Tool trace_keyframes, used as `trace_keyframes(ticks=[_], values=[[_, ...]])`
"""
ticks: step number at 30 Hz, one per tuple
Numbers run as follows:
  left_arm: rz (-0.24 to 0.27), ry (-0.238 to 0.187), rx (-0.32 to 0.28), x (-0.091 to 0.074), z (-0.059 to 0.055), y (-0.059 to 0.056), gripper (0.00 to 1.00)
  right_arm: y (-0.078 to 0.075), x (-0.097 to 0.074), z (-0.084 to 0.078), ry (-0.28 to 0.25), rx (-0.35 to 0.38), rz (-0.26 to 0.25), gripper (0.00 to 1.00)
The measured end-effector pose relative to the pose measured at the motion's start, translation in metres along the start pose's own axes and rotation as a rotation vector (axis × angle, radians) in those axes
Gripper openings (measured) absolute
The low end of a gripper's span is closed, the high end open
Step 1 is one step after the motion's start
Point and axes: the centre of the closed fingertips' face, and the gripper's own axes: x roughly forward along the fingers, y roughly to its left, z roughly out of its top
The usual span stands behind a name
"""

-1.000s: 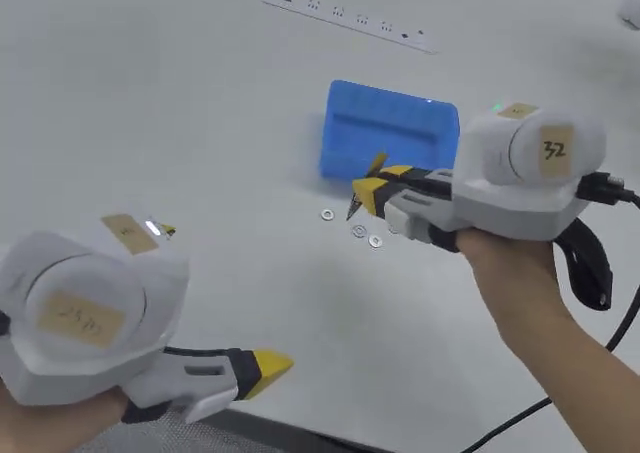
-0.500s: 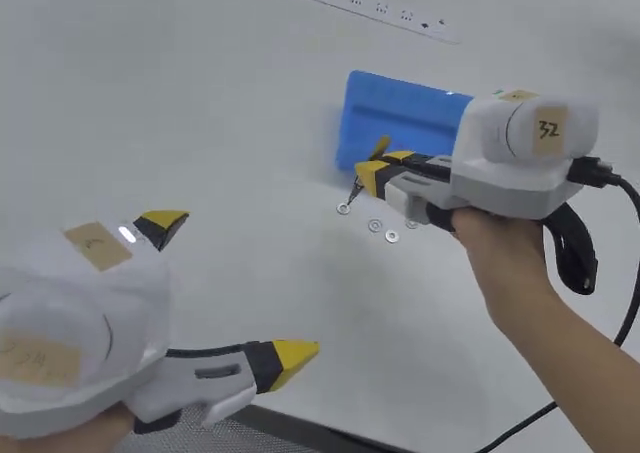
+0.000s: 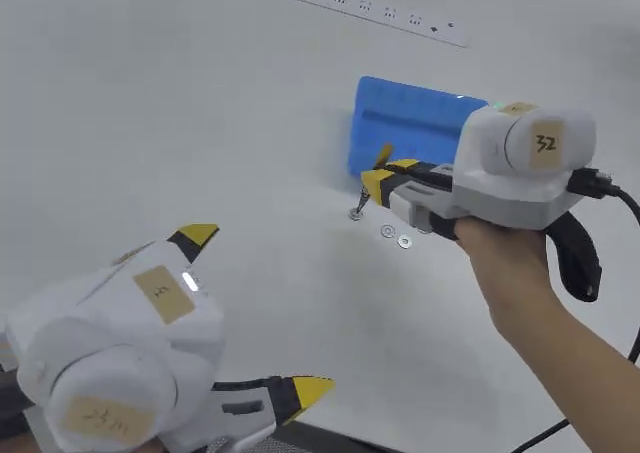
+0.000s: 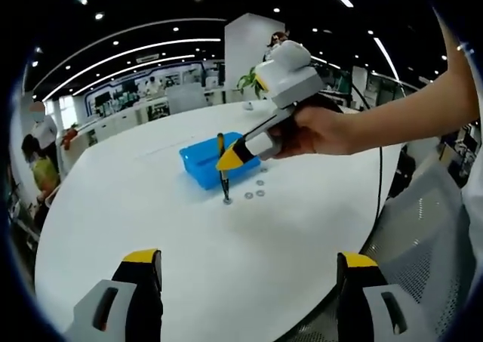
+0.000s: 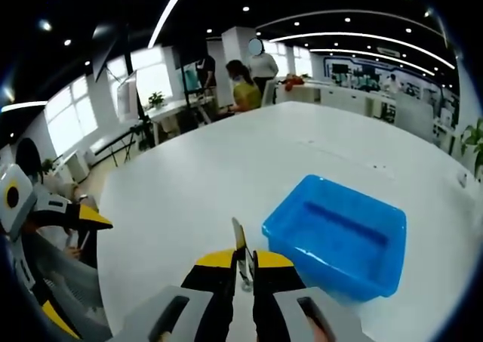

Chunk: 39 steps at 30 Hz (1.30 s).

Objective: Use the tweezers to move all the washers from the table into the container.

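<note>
Overhead, ceiling light strips blaze at 11 o'clock; the white table glares, shadows fall faint, and fisheye edges curve, slightly soft.

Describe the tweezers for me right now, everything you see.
The tweezers are slim and dark with a yellowish top end, clamped between the right gripper's shut jaws. They stand nearly upright, tips down at a washer on the white table, beside the blue container. Whether the tips grip it is unclear.
</note>
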Motion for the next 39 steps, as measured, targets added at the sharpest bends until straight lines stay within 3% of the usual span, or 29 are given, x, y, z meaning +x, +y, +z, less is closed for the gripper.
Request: trace_keyframes(ticks=[10, 19, 27, 35, 39], values=[[0.014, -0.002, -0.025, -0.001, 0.000, 0.005, 0.99, -0.001, 0.001, 0.001, -0.005, 0.008, -0.001, 0.04], [0.026, 0.015, -0.003, 0.000, -0.003, 0.006, 0.97, 0.006, 0.002, -0.004, 0.012, -0.093, -0.012, 0.04], [0.021, 0.012, -0.012, 0.000, -0.003, 0.006, 0.99, 0.008, -0.003, -0.004, 0.043, -0.124, -0.021, 0.03], [0.006, 0.024, -0.015, 0.000, -0.005, 0.003, 0.99, 0.006, -0.021, 0.018, -0.018, -0.067, -0.030, 0.03], [0.009, 0.012, -0.014, -0.001, -0.003, 0.004, 0.99, 0.004, -0.027, 0.024, -0.017, -0.074, -0.034, 0.03]])
